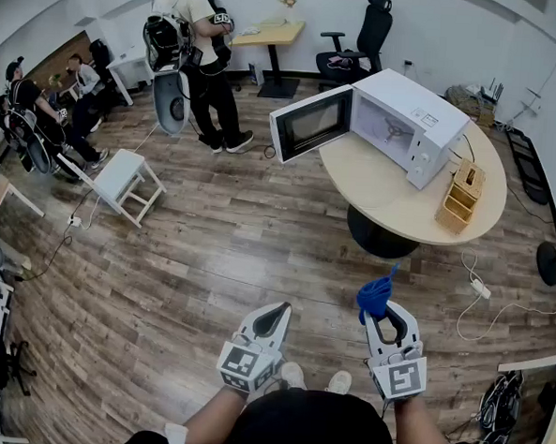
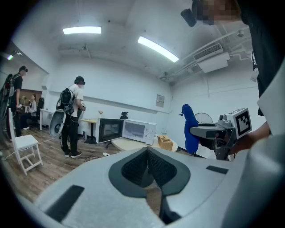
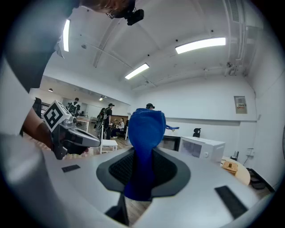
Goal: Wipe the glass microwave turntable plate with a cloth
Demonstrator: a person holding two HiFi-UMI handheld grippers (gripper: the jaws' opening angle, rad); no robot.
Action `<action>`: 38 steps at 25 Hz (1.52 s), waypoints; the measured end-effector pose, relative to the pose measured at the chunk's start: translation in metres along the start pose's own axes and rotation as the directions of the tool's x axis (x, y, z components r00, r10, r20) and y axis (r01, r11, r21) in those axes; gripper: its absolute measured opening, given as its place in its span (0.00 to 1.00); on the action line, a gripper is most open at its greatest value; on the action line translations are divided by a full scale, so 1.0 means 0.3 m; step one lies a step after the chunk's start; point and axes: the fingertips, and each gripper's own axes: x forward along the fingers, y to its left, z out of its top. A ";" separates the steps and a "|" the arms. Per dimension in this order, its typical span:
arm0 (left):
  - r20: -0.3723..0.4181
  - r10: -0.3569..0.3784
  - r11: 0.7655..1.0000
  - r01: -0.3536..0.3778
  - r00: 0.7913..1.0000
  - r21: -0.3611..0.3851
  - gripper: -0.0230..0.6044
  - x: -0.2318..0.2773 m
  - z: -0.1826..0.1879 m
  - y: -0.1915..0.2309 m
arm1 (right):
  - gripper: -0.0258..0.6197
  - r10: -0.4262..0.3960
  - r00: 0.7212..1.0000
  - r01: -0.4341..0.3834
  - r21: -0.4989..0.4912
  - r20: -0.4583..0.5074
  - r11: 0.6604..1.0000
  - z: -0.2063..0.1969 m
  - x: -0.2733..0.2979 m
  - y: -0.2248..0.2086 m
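Head view: the left gripper [image 1: 281, 309] is held low over the wooden floor [image 1: 210, 259], jaws brought together, nothing between them. The right gripper [image 1: 390, 310] is held just beside it, jaws clamped on a blue cloth [image 1: 375, 295] bunched up past the tips. Well ahead of the right gripper, a white microwave [image 1: 418, 117] is seen on a round table [image 1: 383, 195], its door [image 1: 310, 124] swung open. A wooden box [image 1: 461, 195] is set next to the microwave. The glass plate cannot be made out in the cavity; it is too small to tell. Far ahead of the left gripper, a standing person [image 1: 199, 57] and a white stool [image 1: 123, 181] are seen.

Left gripper view: the pads [image 2: 133, 167] are met at the tips, with nothing gripped. The right gripper [image 2: 209, 132] with the cloth [image 2: 190, 129] is seen to the right. The microwave [image 2: 138, 130] and table [image 2: 133, 143] are far ahead.

Right gripper view: the cloth [image 3: 146, 133] is pinched between the pads [image 3: 118, 168] and stands upright above them. The left gripper [image 3: 75, 139] is seen to the left, the microwave [image 3: 202, 148] ahead to the right.
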 end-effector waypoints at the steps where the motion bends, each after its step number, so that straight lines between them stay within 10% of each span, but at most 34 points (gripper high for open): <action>1: -0.004 0.000 1.000 0.000 1.000 0.000 0.05 -0.001 0.000 0.009 | 0.18 -0.011 1.000 0.012 0.012 -0.007 1.000 0.009 0.010 0.002; 20: 0.001 -0.048 0.999 0.048 0.999 -0.008 0.05 -0.012 -0.024 0.168 | 0.19 -0.096 0.995 0.096 0.033 -0.013 0.995 0.002 0.119 0.060; 38: -0.020 -0.031 0.998 0.032 0.999 0.046 0.05 0.487 0.138 0.400 | 0.19 -0.089 0.996 0.090 0.054 -0.023 0.995 -0.065 0.555 -0.325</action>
